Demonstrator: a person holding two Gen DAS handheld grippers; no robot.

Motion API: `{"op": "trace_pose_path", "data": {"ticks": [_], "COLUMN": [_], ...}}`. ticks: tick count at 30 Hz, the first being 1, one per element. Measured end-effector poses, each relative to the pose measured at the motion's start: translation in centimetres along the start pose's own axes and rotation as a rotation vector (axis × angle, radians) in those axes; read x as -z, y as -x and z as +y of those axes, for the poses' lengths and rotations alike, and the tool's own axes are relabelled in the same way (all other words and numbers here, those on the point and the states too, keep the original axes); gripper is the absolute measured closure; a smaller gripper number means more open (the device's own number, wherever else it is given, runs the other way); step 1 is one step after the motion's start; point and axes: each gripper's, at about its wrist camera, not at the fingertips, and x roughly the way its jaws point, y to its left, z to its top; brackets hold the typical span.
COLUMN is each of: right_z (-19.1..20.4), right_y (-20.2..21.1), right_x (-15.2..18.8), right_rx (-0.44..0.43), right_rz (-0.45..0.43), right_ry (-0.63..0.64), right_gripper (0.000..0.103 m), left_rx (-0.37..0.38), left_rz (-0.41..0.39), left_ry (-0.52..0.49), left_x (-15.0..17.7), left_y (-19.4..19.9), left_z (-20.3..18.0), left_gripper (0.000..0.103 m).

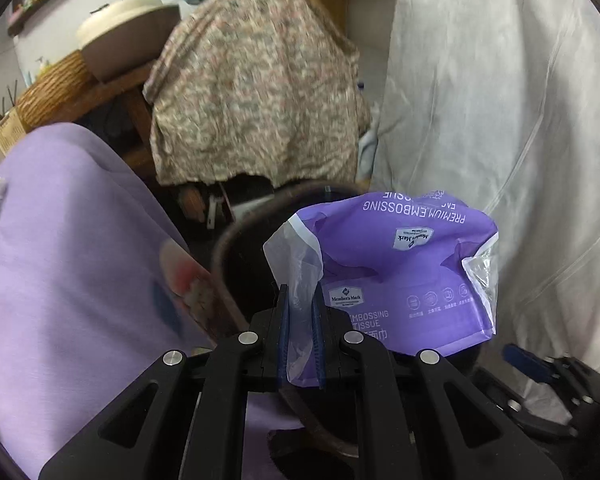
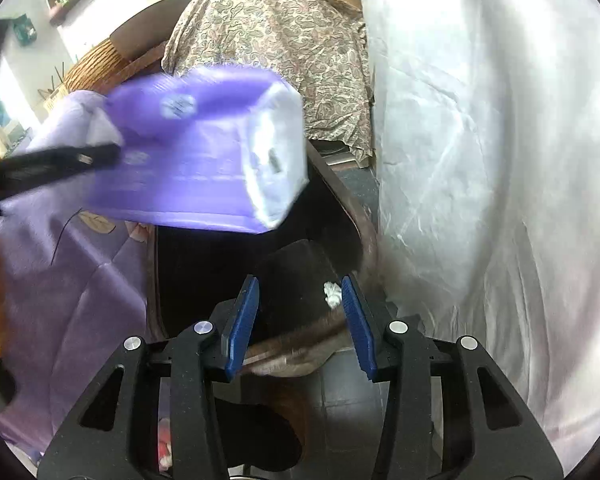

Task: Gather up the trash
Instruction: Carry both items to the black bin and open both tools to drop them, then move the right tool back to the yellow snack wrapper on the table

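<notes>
Left hand-held gripper (image 1: pixel 302 320) clamped, angled downward, right hand-held gripper (image 2: pixel 300 320) jaws apart, empty

Glossy purple plastic tissue wrapper (image 1: pixel 400 276), matt lilac cloth (image 1: pixel 68 260), thin crinkled white plastic sheet (image 1: pixel 500 100).

Hemmed in by a purple cloth (image 2: pixel 60 280) on the left and a white sheet (image 2: pixel 500 200) on the right, with a held tissue pack (image 2: pixel 196 160) overhanging the dark bin (image 2: pixel 364 224) mouth between.
</notes>
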Motion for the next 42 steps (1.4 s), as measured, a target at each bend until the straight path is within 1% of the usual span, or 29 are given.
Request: {"op": "trace_pose_path", "data": {"ticks": [2, 4, 5, 6, 7, 8, 9, 10, 11, 14, 17, 19, 21, 25, 27, 29, 33, 38, 40, 42], "right_z": [0.1, 0.1, 0.0, -0.2, -0.3, -0.3, -0.5, -0.7, -0.8, -1.0, -0.7, 0.2, 1.3, 3.9, 5.4, 7.0, 11.2, 17.2, 20.0, 22.1], "right_y": [0.1, 0.3, 0.4, 0.3, 0.3, 0.3, 0.4, 0.7, 0.8, 1.5, 2.1, 2.7, 3.6, 5.1, 5.7, 6.4, 7.7, 9.3, 10.4, 11.1], "right_x": [0.5, 0.9, 1.0, 1.1, 1.2, 1.3, 1.3, 1.4, 1.5, 1.6, 1.6, 1.5, 1.3, 0.7, 0.5, 0.3, 0.3, 0.4, 0.8, 0.9], "right_rx": [0.012, 0.027, 0.023, 0.018, 0.017, 0.018, 0.022, 0.027, 0.028, 0.028, -0.001, -0.027, -0.049, -0.088, -0.111, -0.125, -0.2, -0.303, -0.358, -0.412], "right_rz": [0.005, -0.002, 0.0, 0.005, 0.009, 0.01, 0.003, -0.01, -0.018, -0.035, -0.037, -0.04, -0.06, -0.088, -0.096, -0.104, -0.115, -0.13, -0.15, -0.147], "right_ry": [0.012, 0.022, 0.021, 0.014, 0.007, 0.003, -0.004, -0.013, -0.02, -0.038, -0.049, -0.036, -0.011, 0.026, 0.051, 0.082, 0.17, 0.304, 0.374, 0.419], "right_gripper": [0.059, 0.059, 0.058, 0.058, 0.058, 0.056, 0.047, 0.039, 0.037, 0.036, 0.035, 0.035, 0.034, 0.034, 0.034, 0.034, 0.034, 0.034, 0.034, 0.034], "left_rx": [-0.032, -0.045, -0.042, -0.044, -0.054, -0.065, -0.071, -0.068, -0.057, -0.009, 0.043, 0.091, 0.102, 0.098, 0.095, 0.086, 0.039, -0.079, -0.122, -0.154], "left_rz": [0.016, 0.026, 0.032, 0.034, 0.03, 0.022, 0.003, -0.019, -0.03, -0.066, -0.118, -0.162, -0.209, -0.283, -0.306, -0.318, -0.344, -0.342, -0.338, -0.345], "left_ry": [-0.038, -0.052, -0.057, -0.064, -0.071, -0.076, -0.077, -0.072, -0.067, -0.038, 0.009, 0.031, 0.03, 0.034, 0.064, 0.105, 0.172, 0.189, 0.215, 0.244], "left_x": [0.5, 1.1, 1.3, 1.4, 1.5, 1.5, 1.6, 1.6, 1.6, 1.6, 2.1, 2.6, 3.3, 4.8, 5.6, 6.4, 8.4, 11.0, 12.2, 13.2], "left_y": [-1.2, -1.7, -1.7, -1.7, -1.4, -1.2, -0.7, -0.1, 0.4, 2.8, 5.8, 8.2, 10.5, 14.3, 16.1, 17.5, 20.1, 22.3, 23.1, 24.0], "left_z": [-0.8, -1.2, -1.3, -1.3, -1.3, -1.5, -1.4, -1.4, -1.5, -1.4, -1.0, -0.8, -0.8, 0.2, 1.9, 3.7, 7.6, 11.5, 13.3, 14.8], "left_gripper": [0.092, 0.088, 0.082, 0.071, 0.063, 0.049, 0.042, 0.04, 0.039, 0.036, 0.027, 0.025, 0.021, 0.02, 0.02, 0.019, 0.016, 0.015, 0.015, 0.015]}}
